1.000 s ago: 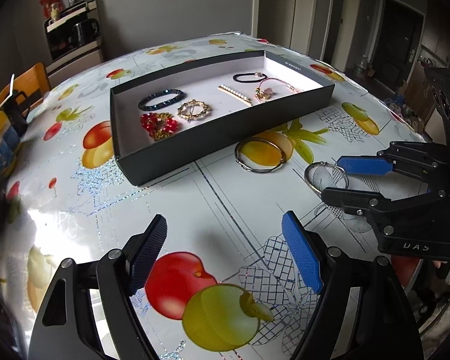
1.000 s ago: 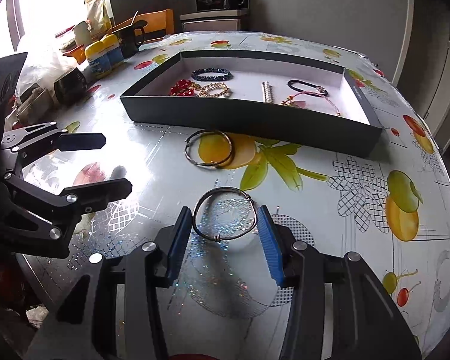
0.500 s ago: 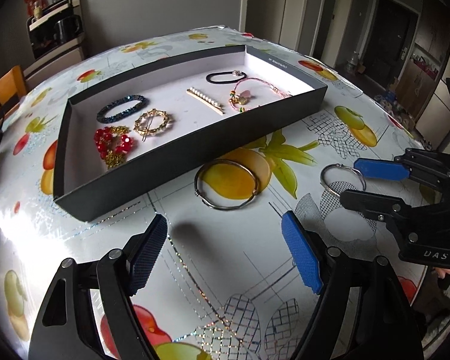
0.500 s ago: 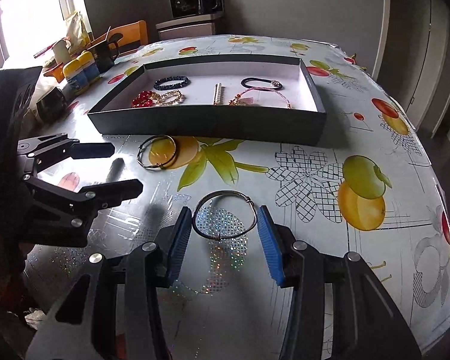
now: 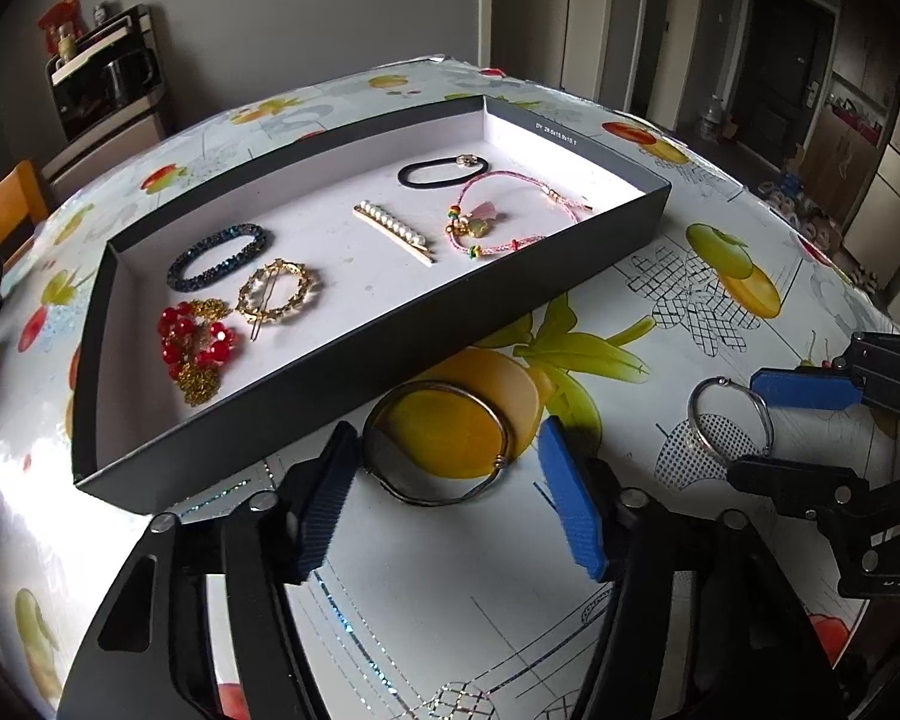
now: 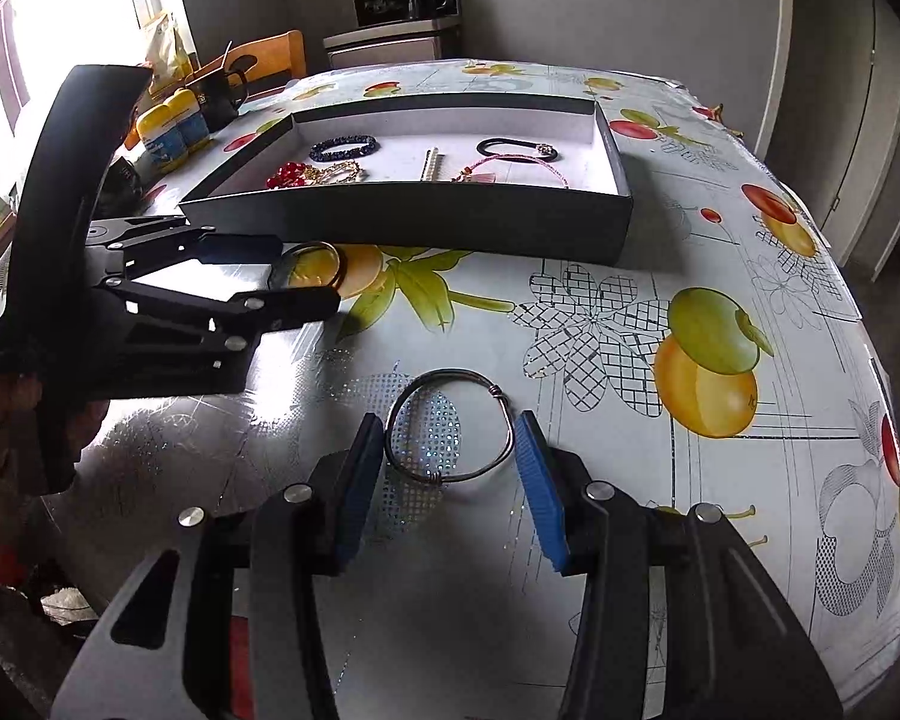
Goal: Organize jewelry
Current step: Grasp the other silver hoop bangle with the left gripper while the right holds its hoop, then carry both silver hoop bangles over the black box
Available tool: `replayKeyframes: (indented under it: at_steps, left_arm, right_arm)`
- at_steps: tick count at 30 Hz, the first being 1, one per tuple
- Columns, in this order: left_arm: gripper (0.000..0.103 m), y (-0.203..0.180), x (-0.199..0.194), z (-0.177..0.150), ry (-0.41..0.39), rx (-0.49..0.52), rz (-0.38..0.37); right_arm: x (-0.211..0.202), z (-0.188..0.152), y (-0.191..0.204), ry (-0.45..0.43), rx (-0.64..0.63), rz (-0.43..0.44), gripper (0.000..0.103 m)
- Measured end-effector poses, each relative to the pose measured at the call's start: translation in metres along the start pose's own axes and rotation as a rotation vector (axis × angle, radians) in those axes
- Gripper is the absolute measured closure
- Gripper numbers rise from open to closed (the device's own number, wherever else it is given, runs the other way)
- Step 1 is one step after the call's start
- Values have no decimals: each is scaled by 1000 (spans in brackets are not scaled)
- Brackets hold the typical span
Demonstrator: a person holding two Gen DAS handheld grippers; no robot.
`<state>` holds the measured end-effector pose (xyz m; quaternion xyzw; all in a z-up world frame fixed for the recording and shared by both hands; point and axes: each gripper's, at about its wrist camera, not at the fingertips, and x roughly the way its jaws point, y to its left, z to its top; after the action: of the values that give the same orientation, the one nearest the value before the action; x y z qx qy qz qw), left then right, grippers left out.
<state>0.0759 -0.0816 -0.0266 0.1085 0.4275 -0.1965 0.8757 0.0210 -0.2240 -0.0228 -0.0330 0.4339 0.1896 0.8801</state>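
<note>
Only right view shows cups (image 6: pixel 174 129)

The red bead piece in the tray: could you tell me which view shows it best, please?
The left wrist view: the red bead piece lies unobstructed in the tray, seen from above. The right wrist view shows only a small, distant part above the tray's near wall.

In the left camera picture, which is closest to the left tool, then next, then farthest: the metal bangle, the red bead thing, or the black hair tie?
1. Metal bangle: on the table, between the left tool's fingers.
2. Red bead piece: in the box's near left corner.
3. Black hair tie: at the box's far right end.
</note>
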Motion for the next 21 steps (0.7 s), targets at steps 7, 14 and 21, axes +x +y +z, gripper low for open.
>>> replayKeyframes:
  at_steps: [7, 14, 21]
  left_arm:
    - [51, -3, -3, -3, 1, 21, -17]
    - [51, -8, -13, -14, 5, 40, -45]
    - [51, -7, -20, -20, 4, 33, -70]
  right_arm:
    - [1, 1, 1, 0, -2, 0, 56]
    - [4, 1, 9, -1, -49, -34, 55]
    - [6, 3, 9, -9, -50, -38, 58]
